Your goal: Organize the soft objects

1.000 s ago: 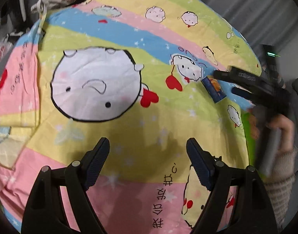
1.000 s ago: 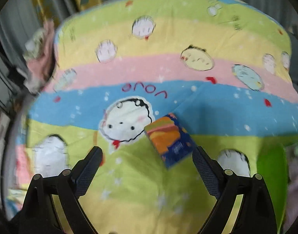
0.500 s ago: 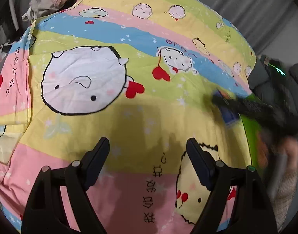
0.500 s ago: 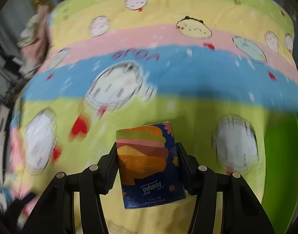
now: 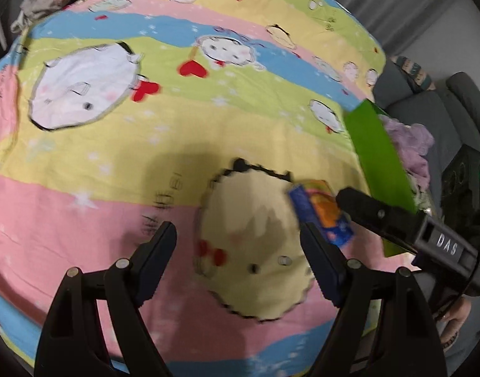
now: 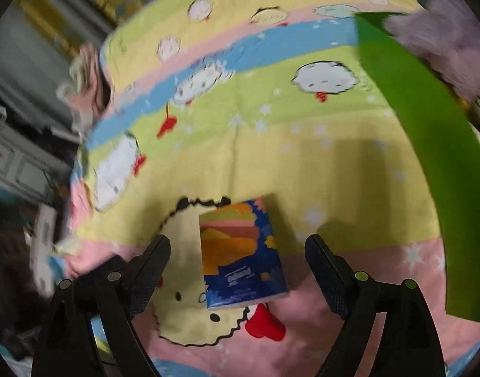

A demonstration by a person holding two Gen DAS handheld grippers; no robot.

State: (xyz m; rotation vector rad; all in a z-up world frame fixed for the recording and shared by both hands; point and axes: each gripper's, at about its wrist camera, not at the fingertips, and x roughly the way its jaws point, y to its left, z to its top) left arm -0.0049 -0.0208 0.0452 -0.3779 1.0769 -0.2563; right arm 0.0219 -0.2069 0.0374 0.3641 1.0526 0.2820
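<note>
Currently the right gripper (image 6: pixel 237 270) is spread wide, jaws apart on either side of the tissue pack (image 6: pixel 241 253), touching neither face. The pack lies flat on the cartoon quilt (image 6: pixel 271 132), over the yellow character print. It looks light, soft and compressible, with a slick film wrapper; a hold across the two long sides, with moderate squeeze, seems best. The left gripper (image 5: pixel 238 260) is likewise spread, empty, just beside the pack. Beyond the pack stands the green bin (image 6: pixel 428 119).
</note>
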